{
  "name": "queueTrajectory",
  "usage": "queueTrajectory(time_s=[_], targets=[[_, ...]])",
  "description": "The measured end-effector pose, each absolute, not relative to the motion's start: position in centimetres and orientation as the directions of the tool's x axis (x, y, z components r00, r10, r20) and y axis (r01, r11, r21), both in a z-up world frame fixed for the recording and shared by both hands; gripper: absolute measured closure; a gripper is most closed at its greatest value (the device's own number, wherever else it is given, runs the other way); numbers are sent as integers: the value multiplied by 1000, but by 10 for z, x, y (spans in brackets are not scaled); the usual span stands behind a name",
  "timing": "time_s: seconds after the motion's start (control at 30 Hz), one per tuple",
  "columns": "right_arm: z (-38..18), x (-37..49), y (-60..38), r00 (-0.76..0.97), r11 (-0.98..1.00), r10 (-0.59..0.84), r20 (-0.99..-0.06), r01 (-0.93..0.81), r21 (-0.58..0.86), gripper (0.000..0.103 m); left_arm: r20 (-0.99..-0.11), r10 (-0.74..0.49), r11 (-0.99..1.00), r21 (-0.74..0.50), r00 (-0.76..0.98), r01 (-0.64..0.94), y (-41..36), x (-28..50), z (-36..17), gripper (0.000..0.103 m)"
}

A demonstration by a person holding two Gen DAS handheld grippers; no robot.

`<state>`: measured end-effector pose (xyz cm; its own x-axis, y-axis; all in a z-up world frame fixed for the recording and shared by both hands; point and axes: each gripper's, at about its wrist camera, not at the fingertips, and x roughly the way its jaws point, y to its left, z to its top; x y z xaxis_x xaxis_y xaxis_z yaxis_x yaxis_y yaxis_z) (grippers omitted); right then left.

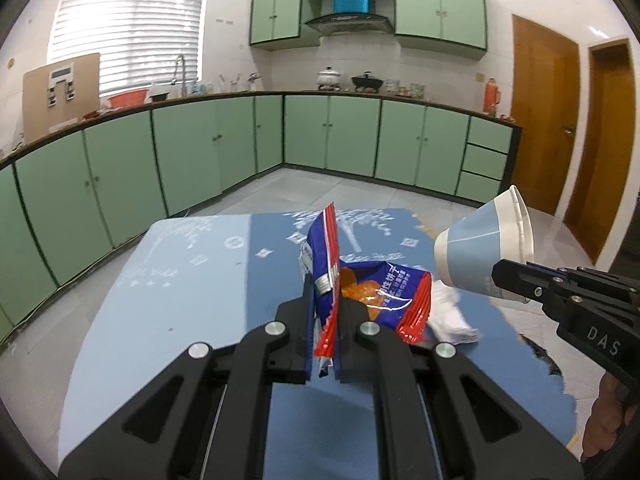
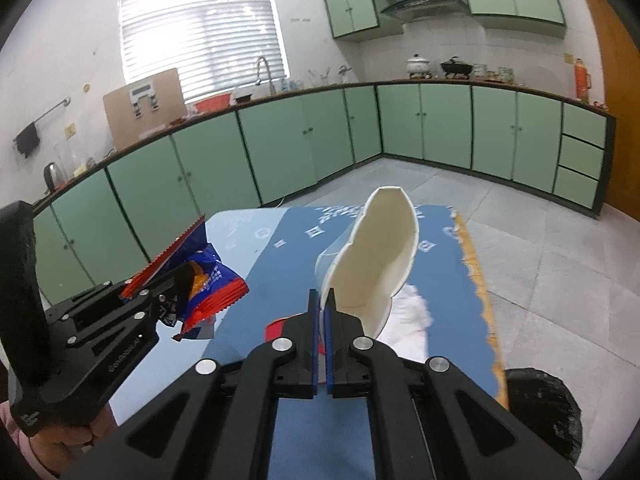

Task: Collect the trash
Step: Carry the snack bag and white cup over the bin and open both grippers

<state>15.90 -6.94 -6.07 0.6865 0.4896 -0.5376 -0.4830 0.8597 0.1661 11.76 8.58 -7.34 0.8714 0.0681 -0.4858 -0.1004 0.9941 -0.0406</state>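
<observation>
The left tool (image 1: 323, 320) is clamping its two fingers tight on the crimped red edge of a blue and red crinkled plastic snack wrapper (image 1: 372, 292), lifting it so the bag is hanging clear above the worktop (image 1: 180, 280), a table covered in a two-tone blue cloth with white tree and star prints. Gripping the flat sealed seam looks like the sensible choice, since the foil body would likely slip or crumple away. The right tool (image 2: 322, 320) is pinching the wall of a squashed pale blue and white paper cup (image 2: 376, 264) near its rim, holding it tilted with the mouth turned away from the wrapper; in the left wrist view the cup (image 1: 480, 248) is floating off the worktop's right side, apart from the wrapper. Pinching one wall is probably why the cup is flattening into an oval.

Both pieces of trash are therefore in the air, one per tool, seemingly ready for carrying to a bin, though no bin is showing in either view. A crumpled white tissue or paper wad (image 1: 452, 316) is lying on the cloth beneath the two held items, not yet collected. A small red object (image 2: 280, 326) is peeking out behind the right tool's fingers; I cannot tell what it is.
</observation>
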Motion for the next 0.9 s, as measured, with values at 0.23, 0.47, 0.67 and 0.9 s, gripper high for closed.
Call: queueTrajectory(time_s=[0.23,0.47,0.67,0.9], targets=[[-49,148,-119,742,900,428,-516,-405,164,100,-466,-18,999,-51,884,-6,42,124,-67,97],[-49,137,-175,789,941,337,-514,-295,165,100,-453,-125,992,-61,883,109,-15,131,-66,97],[-57,126,-229,811,968,248,-530,-185,170,101,-457,-221,974,-64,861,216,-67,138,-72,97],[-73,114,-286,814,982,157,-559,-66,179,101,-486,-323,940,-69,812,333,-132,151,-89,97]])
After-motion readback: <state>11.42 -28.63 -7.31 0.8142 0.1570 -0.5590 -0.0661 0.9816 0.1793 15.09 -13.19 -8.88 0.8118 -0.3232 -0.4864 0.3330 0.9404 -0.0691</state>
